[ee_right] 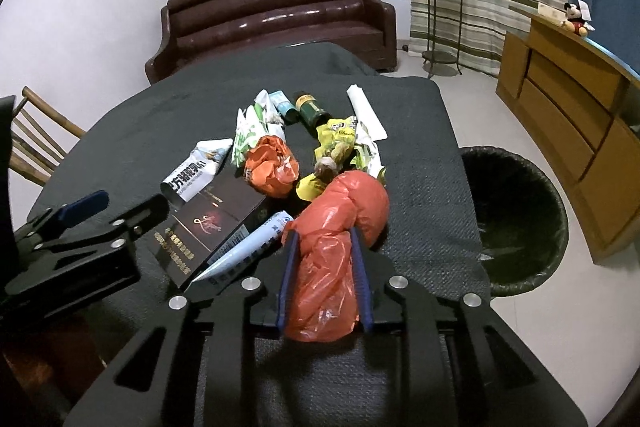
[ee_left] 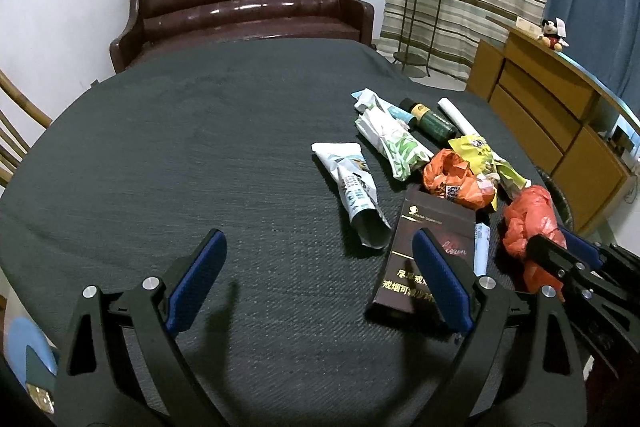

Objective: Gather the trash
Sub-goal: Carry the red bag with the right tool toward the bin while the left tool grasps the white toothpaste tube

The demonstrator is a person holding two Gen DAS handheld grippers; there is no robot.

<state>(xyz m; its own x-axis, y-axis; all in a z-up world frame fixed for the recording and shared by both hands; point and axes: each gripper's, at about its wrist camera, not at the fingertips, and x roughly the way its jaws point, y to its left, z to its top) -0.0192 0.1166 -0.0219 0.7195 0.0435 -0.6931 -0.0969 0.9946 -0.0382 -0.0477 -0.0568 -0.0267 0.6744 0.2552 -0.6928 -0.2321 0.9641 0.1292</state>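
Bin (ee_right: pixel 516 219), black-lined, stands on the floor beside the table (ee_right: pixel 432 187); contents cannot be made out. Right gripper (ee_right: pixel 325 239) is clamped on the red plastic bag (ee_right: pixel 332 239) at the table's trash pile. Left gripper (ee_left: pixel 320 263) stands spread wide, holding nothing.

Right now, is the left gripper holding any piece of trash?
No, the left gripper stands open over the dark tablecloth with nothing between its pads.

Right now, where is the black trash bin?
In the right wrist view, the black trash bin stands on the floor at the right, beside the table's right edge and before the wooden cabinet.
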